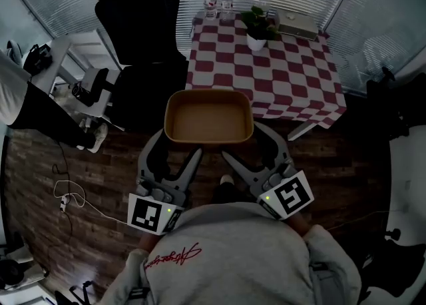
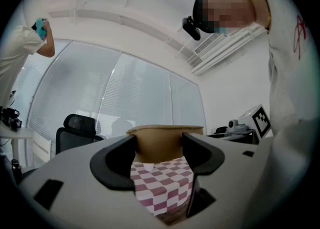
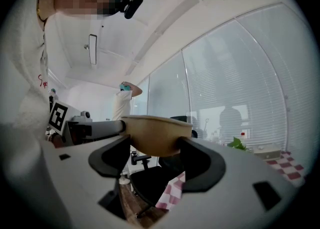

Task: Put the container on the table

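I'm holding the left gripper (image 1: 176,150) and the right gripper (image 1: 250,148) close in front of me. Each is pinching a near corner of the container (image 1: 208,116), left at seven o'clock, right at five. The container is hanging in the air, empty, at the near edge of the table (image 1: 293,77) at twelve o'clock. I'm reading it as light and thin-walled, likely flexing a little, so I'm judging the rolled rim at the corners the best hold, squeezed gently. Farther out, a potted plant (image 1: 257,29) is sitting at the far end.
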{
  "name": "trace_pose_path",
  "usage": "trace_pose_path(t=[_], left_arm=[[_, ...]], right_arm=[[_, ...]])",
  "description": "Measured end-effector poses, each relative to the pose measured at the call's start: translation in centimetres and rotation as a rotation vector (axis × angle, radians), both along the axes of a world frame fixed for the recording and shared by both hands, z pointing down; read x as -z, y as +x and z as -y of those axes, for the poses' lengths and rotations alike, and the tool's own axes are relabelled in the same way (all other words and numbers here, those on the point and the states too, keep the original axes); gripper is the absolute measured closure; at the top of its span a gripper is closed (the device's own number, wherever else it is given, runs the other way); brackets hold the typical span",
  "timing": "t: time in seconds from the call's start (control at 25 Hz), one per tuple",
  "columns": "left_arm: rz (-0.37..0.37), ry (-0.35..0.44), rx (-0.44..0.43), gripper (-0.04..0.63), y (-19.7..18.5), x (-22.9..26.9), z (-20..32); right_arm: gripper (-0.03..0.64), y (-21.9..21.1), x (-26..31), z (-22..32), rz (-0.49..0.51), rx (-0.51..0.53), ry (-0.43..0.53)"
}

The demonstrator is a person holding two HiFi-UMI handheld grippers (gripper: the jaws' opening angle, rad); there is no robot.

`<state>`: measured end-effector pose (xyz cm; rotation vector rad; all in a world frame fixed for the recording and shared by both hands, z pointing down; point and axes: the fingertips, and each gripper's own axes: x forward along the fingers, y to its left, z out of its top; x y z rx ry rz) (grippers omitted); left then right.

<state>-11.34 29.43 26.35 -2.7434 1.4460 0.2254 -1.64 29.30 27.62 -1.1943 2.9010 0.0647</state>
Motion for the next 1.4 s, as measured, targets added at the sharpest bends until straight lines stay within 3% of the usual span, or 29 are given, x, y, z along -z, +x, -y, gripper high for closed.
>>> trace_pose_path(t=[0.76,1.4], left_arm=[[-0.003,0.034,0.032,0.290,4.4,0.8,8.3],[0.014,0.044,0.070,0.290,6.2,0.4,10.7]], right_arm=[[0.305,4.3,0.4,8.7,0.014,0.046,0.007],[0.305,6.1,-0.4,11.3,0.021,0.071,-0.001]])
